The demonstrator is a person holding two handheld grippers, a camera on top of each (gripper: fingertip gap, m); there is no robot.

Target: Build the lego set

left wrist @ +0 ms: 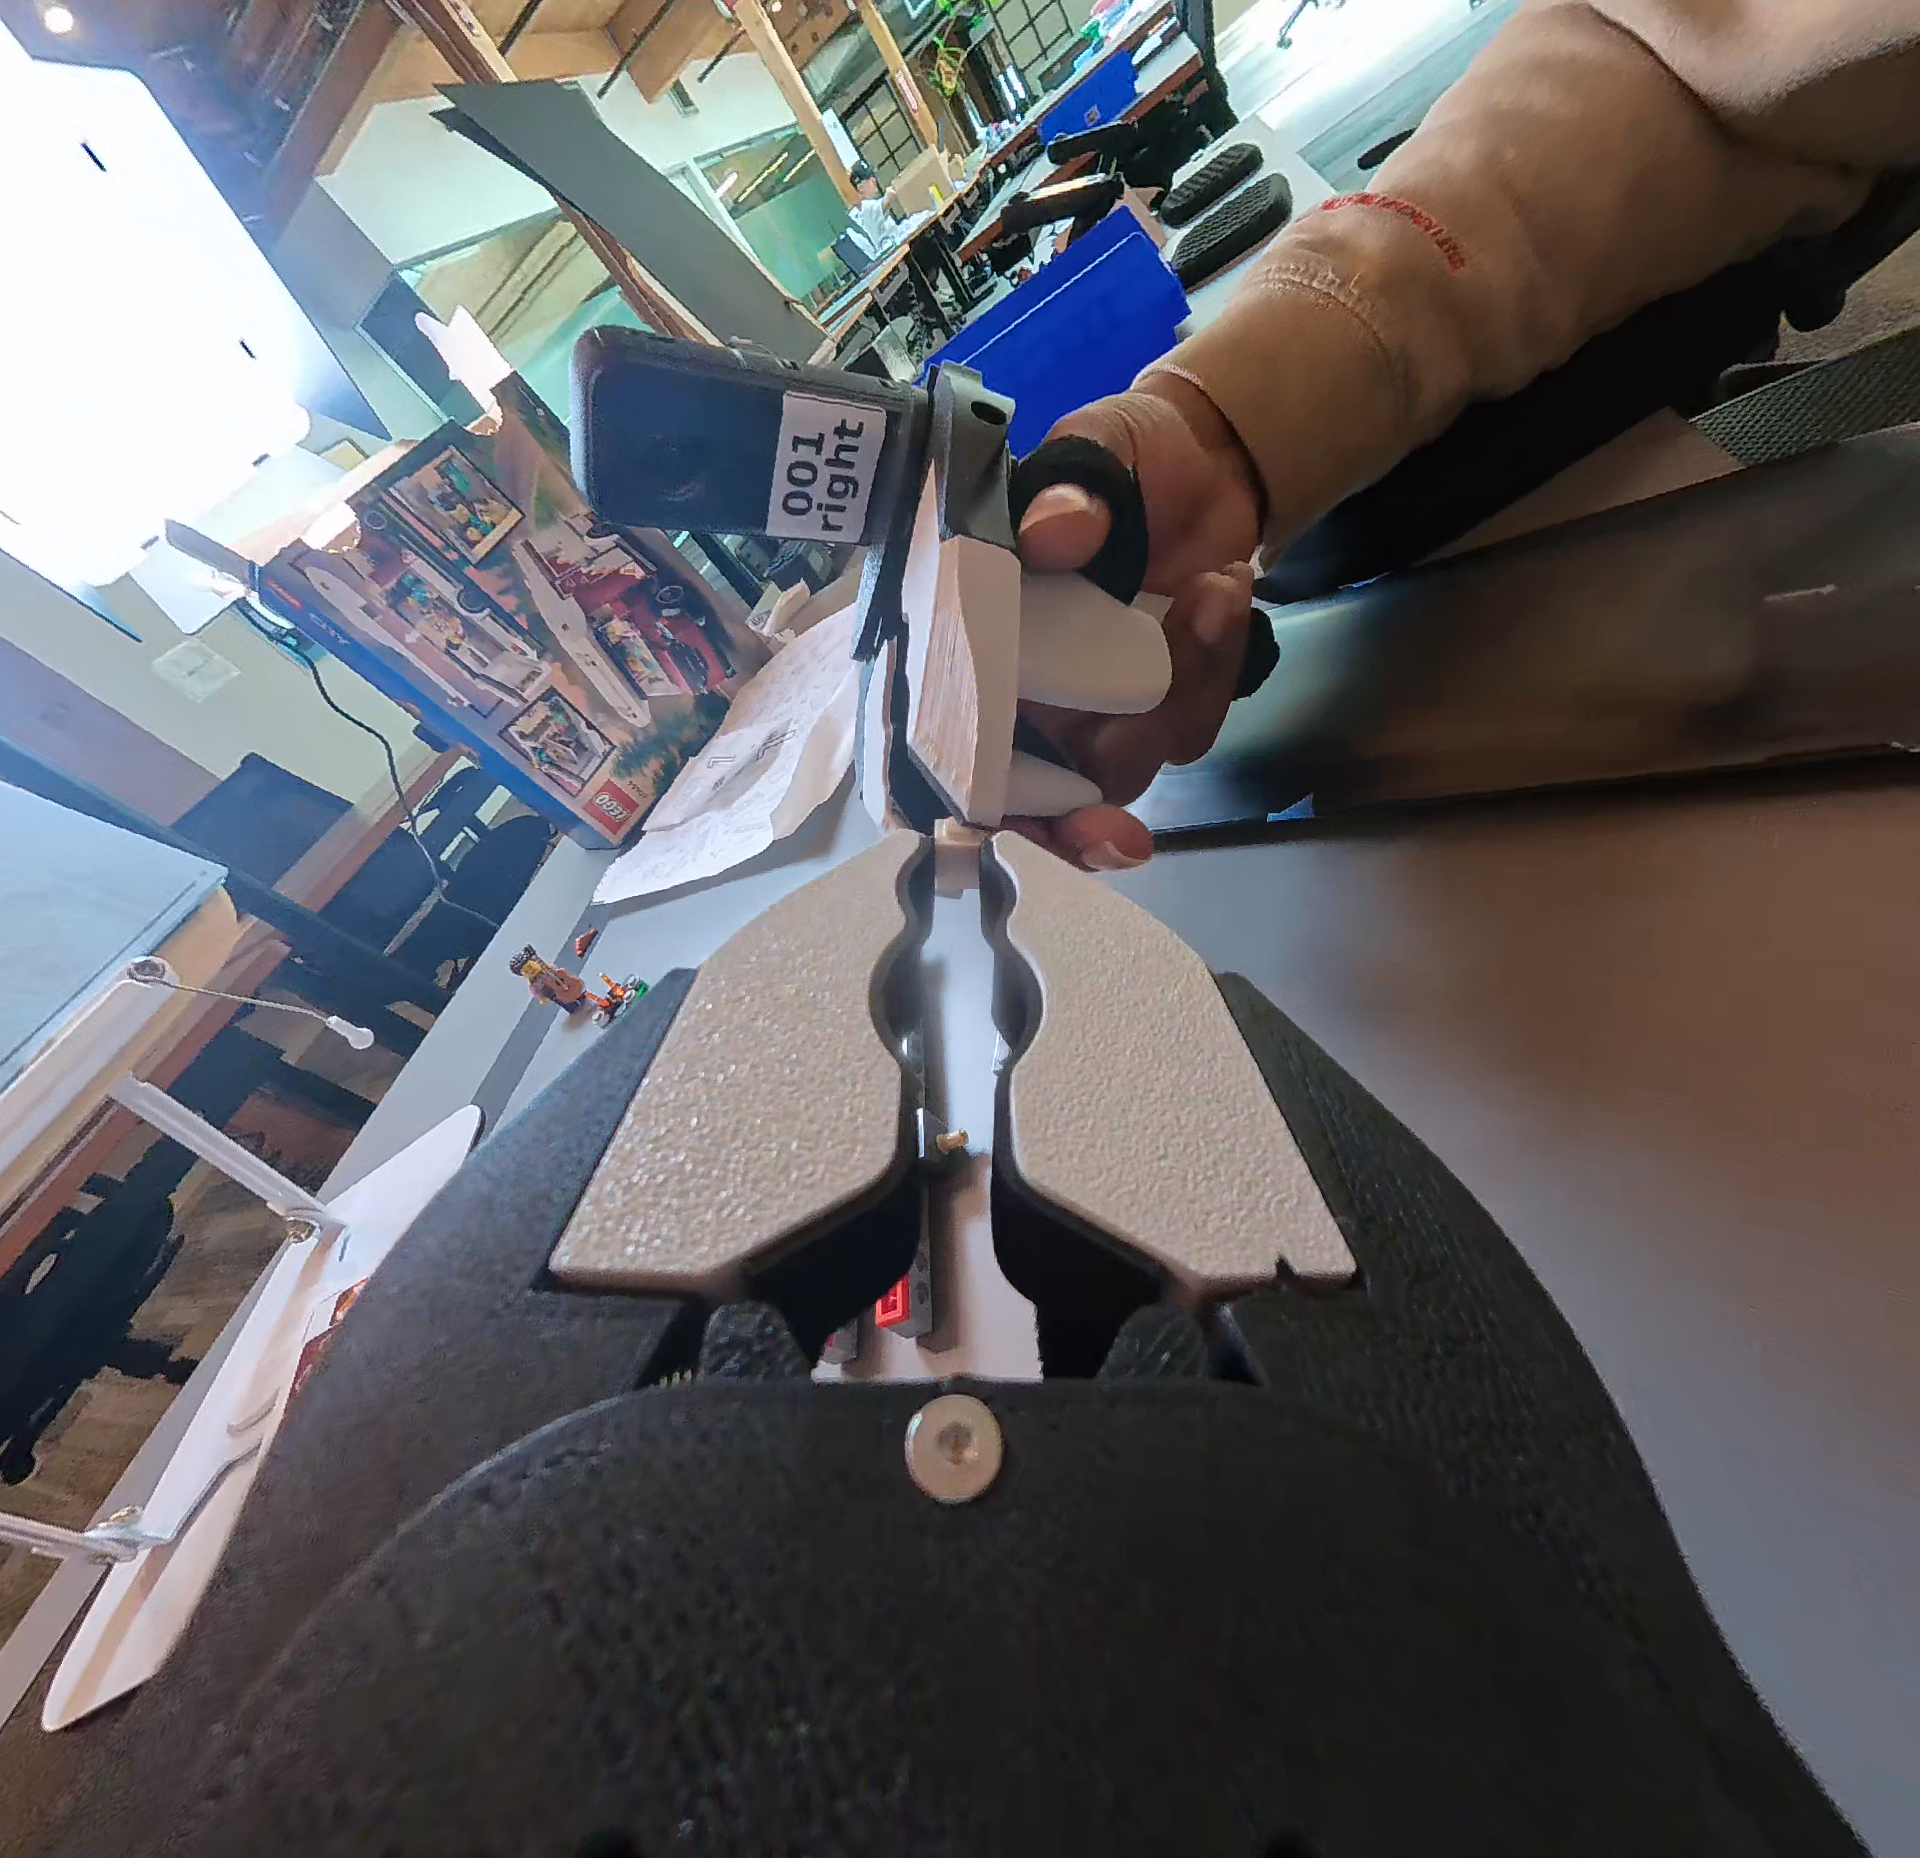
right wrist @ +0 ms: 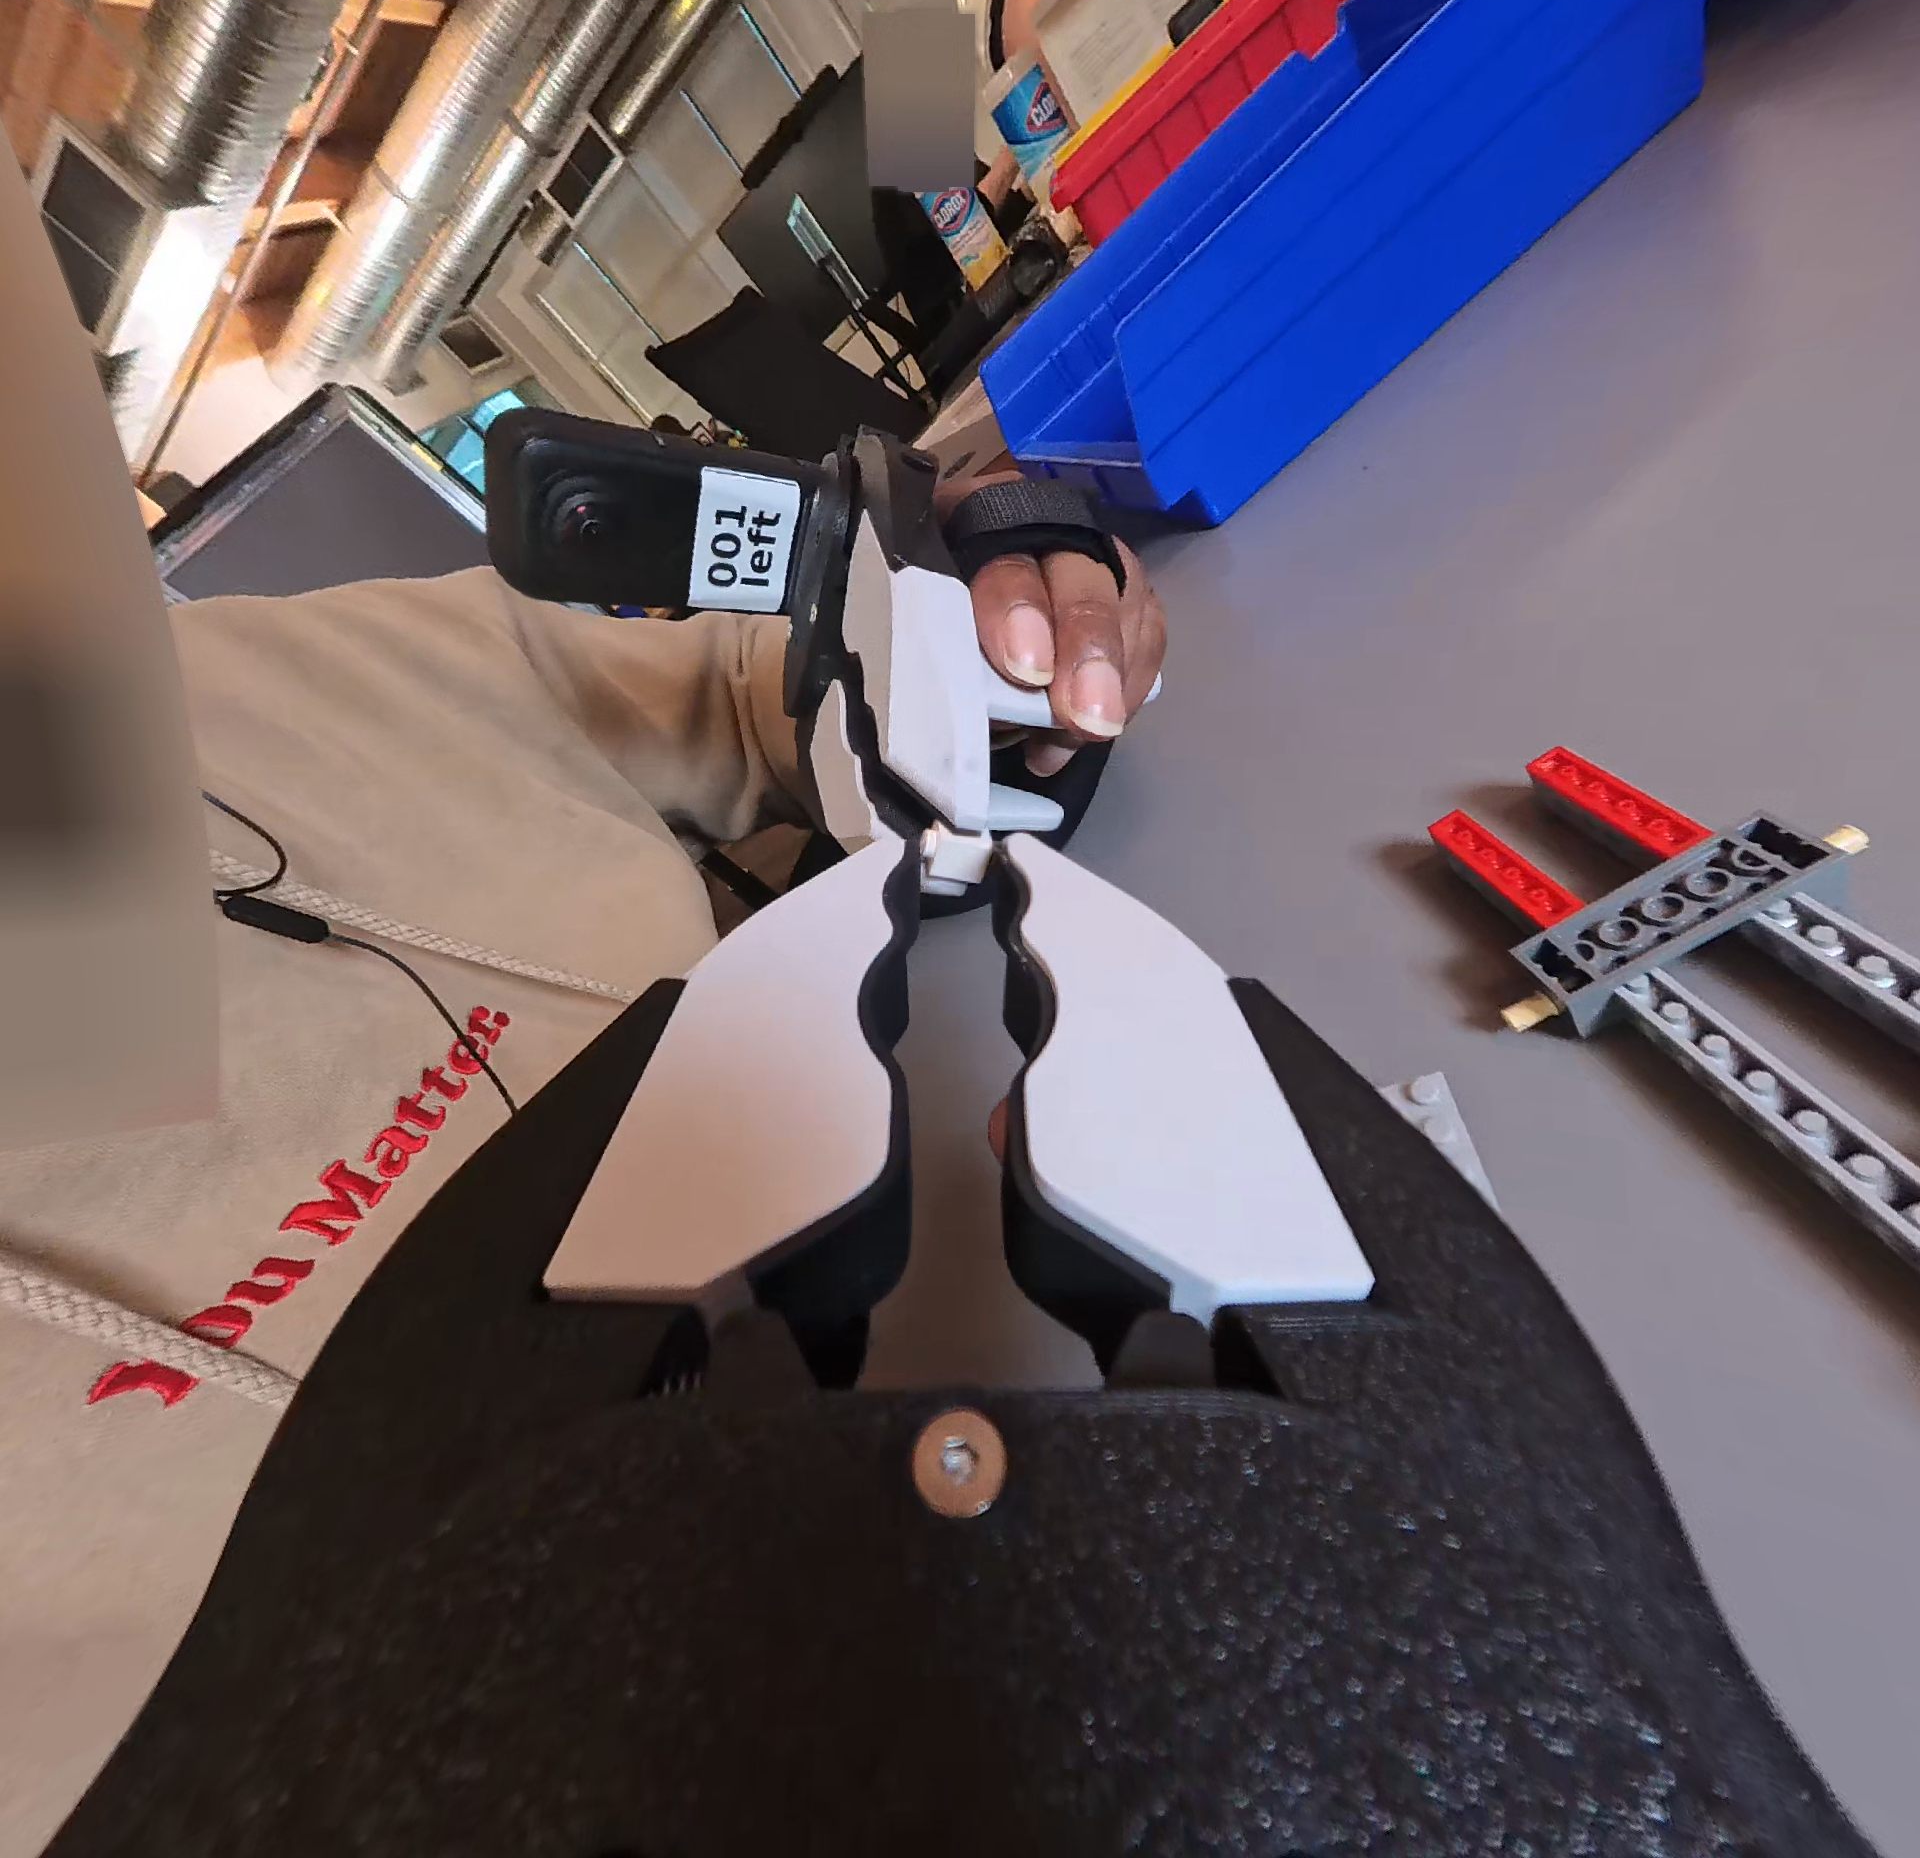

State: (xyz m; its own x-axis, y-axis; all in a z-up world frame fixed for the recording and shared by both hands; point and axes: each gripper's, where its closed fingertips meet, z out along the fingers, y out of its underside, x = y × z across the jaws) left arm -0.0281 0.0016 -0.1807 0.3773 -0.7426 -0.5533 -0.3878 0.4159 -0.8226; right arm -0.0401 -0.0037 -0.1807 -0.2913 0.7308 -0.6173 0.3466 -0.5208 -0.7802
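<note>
Left wrist view: our left tool [left wrist: 956,858] and the right tool [left wrist: 961,821] meet tip to tip, both clenched on one small white piece [left wrist: 954,852]. At 10 o'clock, a printed set box [left wrist: 499,624] and instruction sheets [left wrist: 748,748]; minifigures [left wrist: 571,982] on the surface [left wrist: 1507,1133].

Right wrist view: right tool [right wrist: 961,858] grips that piece [right wrist: 958,858]. At 3 o'clock, a grey-and-red beam frame [right wrist: 1704,956], long axis running 10 to 4. Blue bins [right wrist: 1351,281] at 1 o'clock. Cameras carry labels.
</note>
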